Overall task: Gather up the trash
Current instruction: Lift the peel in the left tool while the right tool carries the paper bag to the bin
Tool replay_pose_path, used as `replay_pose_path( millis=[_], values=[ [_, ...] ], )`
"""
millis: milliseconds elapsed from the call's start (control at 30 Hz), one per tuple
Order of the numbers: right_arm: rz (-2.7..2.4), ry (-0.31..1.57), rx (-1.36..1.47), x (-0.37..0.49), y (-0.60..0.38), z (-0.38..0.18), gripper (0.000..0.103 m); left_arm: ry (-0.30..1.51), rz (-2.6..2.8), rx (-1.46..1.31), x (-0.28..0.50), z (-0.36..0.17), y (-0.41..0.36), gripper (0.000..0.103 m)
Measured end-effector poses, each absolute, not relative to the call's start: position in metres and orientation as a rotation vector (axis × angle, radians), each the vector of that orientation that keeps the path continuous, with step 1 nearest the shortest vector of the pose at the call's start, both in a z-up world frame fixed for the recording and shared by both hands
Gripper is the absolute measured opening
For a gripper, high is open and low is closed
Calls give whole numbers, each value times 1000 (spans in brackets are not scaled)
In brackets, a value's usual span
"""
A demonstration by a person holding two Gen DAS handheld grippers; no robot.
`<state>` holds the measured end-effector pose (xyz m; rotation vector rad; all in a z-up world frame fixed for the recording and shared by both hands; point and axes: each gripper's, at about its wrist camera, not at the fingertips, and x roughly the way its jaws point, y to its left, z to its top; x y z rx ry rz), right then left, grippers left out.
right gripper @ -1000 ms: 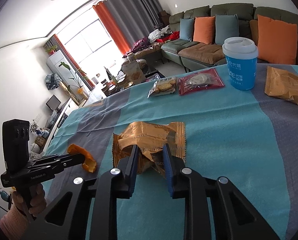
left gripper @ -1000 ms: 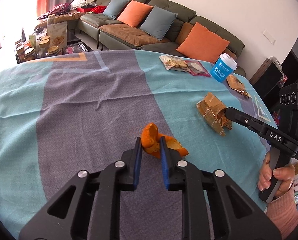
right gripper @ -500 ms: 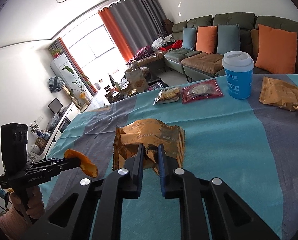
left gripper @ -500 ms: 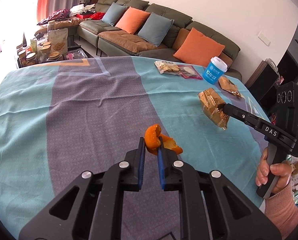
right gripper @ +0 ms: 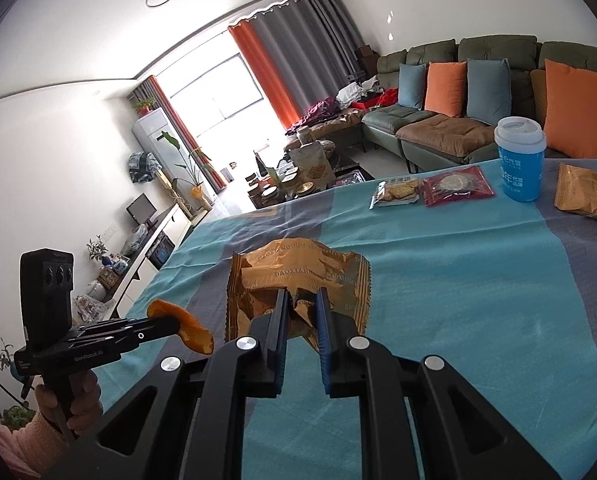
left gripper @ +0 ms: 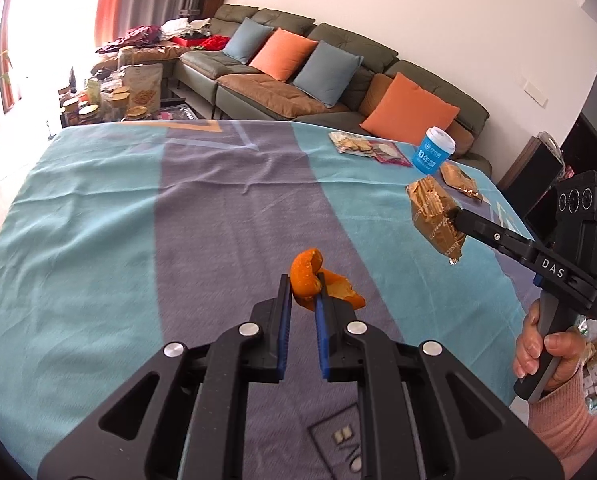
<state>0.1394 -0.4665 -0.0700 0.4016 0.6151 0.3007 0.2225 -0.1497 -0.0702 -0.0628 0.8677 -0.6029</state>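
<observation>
My left gripper (left gripper: pixel 301 289) is shut on a curled orange peel (left gripper: pixel 307 276), held clear above the teal and grey tablecloth (left gripper: pixel 138 220). In the right wrist view that same left gripper (right gripper: pixel 178 326) shows at the lower left with the orange peel (right gripper: pixel 190 330) hanging from its tip. My right gripper (right gripper: pixel 301 300) is shut on a crumpled golden snack wrapper (right gripper: pixel 298 272), lifted off the cloth. The left wrist view shows the right gripper (left gripper: pixel 456 214) at the right, carrying the wrapper (left gripper: pixel 434 216).
A blue paper cup (right gripper: pixel 520 158) with a white lid stands at the table's far side. Beside it lie a biscuit packet (right gripper: pixel 396 192), a red packet (right gripper: pixel 456 184) and another golden wrapper (right gripper: pixel 588 192). A sofa with cushions (left gripper: pixel 318 72) lies beyond the table.
Both grippers closed tighter on their items and rose from the cloth; the peel and the wrapper now hang in the air. The view drew back from the table.
</observation>
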Motion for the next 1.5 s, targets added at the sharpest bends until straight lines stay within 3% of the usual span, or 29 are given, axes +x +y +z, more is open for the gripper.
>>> replay_pose_path(
  millis=[1500],
  values=[
    [561, 625, 362, 127, -350, -58, 12, 783, -451, -138, 136, -38, -43, 12]
  ],
)
